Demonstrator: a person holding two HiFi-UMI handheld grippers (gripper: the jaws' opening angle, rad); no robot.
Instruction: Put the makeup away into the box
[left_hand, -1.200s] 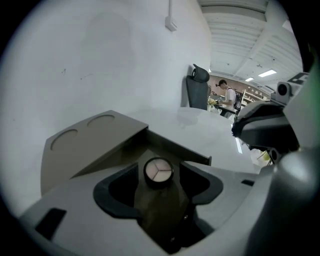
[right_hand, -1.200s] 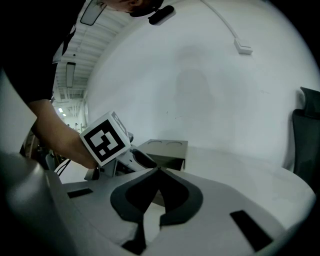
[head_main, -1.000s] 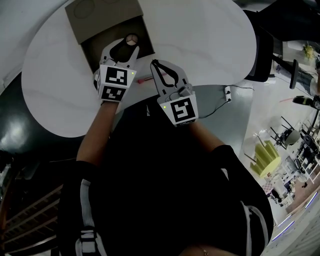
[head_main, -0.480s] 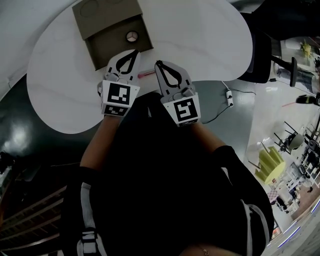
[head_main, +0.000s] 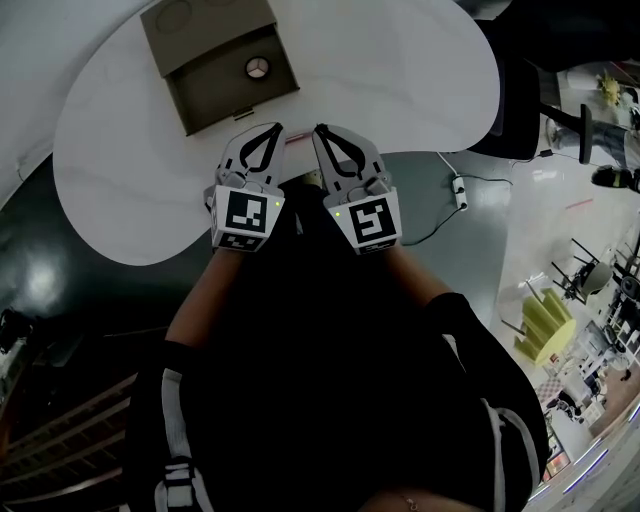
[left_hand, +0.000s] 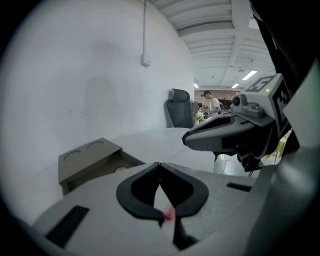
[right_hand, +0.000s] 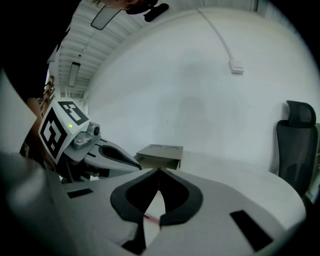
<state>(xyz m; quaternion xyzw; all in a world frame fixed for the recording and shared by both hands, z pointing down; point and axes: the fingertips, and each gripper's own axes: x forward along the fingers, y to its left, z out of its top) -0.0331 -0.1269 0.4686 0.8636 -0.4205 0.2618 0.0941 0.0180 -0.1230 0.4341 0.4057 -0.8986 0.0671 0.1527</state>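
Note:
The grey-brown box (head_main: 215, 65) stands open at the table's far side with a round compact (head_main: 257, 67) lying in it. My left gripper (head_main: 270, 128) hovers over the table's near edge, shut and empty, short of the box. My right gripper (head_main: 320, 130) sits beside it, also shut and empty. A thin pink makeup item (head_main: 296, 140) lies on the white table (head_main: 400, 80) between the two tips. It shows as a pink speck (left_hand: 169, 214) under the left jaws and a pink streak (right_hand: 151, 218) under the right jaws. The box (left_hand: 92, 157) lies ahead of the left gripper (left_hand: 159, 164). From the right gripper (right_hand: 159, 170), the box (right_hand: 160, 154) is straight ahead.
A black office chair (head_main: 520, 100) stands at the table's far right, also seen as a chair (right_hand: 296, 145) in the right gripper view. A power strip with its cable (head_main: 457, 190) lies on the floor to the right. A person (left_hand: 214, 102) stands far off in the room.
The left gripper was open over the box at the compact. It has since shut and drawn back toward me, leaving the compact inside. The right gripper drifted slightly back.

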